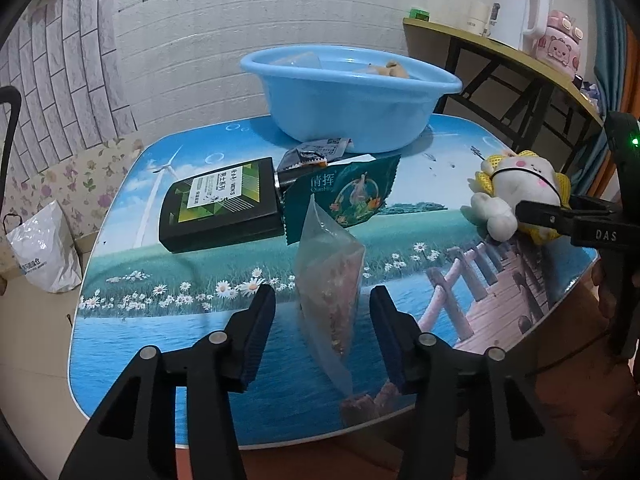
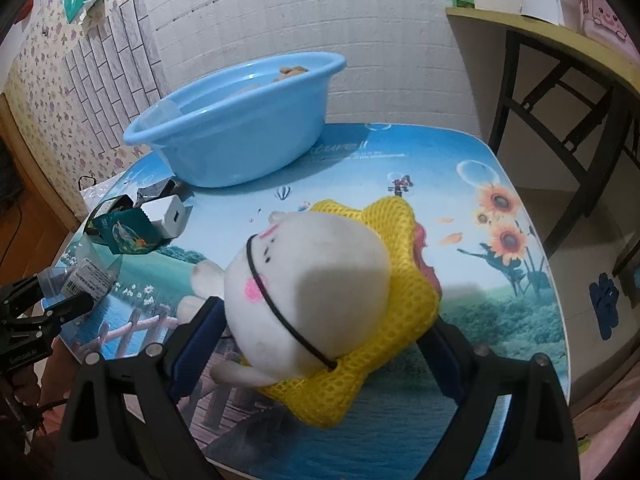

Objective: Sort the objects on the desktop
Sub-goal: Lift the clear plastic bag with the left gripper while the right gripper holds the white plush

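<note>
A clear snack bag (image 1: 330, 280) stands on edge between the open fingers of my left gripper (image 1: 323, 328); the pads sit apart from it on both sides. It also shows in the right wrist view (image 2: 86, 276). My right gripper (image 2: 320, 344) is shut on a white plush toy with a yellow mesh collar (image 2: 316, 280), seen at the table's right edge in the left wrist view (image 1: 516, 192). A black flat bottle (image 1: 222, 204), a green sachet (image 1: 352, 192) and a dark wrapper (image 1: 316, 152) lie mid-table. The blue basin (image 1: 352, 96) stands at the back.
The low table (image 1: 160, 340) has a printed landscape top. A yellow-topped side table (image 1: 500, 52) with a white kettle (image 1: 520, 12) stands at the right. A white plastic bag (image 1: 40, 248) lies on the floor at the left. The basin holds a few small items.
</note>
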A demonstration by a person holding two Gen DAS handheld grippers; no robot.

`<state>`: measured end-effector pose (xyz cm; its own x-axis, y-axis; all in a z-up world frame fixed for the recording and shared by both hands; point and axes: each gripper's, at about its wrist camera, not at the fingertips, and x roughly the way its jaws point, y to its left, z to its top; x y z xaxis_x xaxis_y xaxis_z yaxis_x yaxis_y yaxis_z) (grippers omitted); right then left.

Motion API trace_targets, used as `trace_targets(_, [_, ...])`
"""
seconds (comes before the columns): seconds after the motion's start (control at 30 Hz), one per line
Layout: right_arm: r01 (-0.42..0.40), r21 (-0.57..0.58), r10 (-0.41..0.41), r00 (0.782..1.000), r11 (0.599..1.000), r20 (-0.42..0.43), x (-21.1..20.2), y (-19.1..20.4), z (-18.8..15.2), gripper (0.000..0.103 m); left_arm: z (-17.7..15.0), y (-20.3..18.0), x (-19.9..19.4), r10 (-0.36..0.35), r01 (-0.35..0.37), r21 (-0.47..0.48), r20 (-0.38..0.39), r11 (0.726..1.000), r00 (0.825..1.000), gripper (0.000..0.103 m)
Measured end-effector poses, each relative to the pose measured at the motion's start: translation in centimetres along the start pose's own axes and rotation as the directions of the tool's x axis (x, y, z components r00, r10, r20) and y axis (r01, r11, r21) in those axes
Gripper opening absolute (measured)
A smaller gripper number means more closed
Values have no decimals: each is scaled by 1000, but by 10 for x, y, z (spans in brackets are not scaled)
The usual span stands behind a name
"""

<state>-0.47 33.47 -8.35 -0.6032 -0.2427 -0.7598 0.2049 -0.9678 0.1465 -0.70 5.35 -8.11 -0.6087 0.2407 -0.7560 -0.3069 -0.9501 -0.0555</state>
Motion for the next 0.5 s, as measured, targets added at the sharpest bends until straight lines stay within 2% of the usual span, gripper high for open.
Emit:
trace_targets(0.13, [20,-38,-19,1000,999,11,5,7,-3,94,-1,1,6,0,0,-7,-9,1000,1000,49])
trace_targets(0.2, [28,-38,-27,1000,999,15,7,6,-3,98,0,1,8,8,-8,-6,-16,1000,1000,52])
trace_targets(0.27, [21,-25,-21,1000,999,11,9,4,-3,101,-1,0,9,15,-15,-1,-11,1000,1000,60])
trace_targets(0.4, [13,-16,-13,999,1000,30,12,3,-5,103,-1,-4,12,30,-30,22,-7,999,1000,70])
trace_targets(0.5, [5,-23,-4,999,1000,54,14,4,-6,103,-2,-4,14,38,-38,22,0,999,999,85])
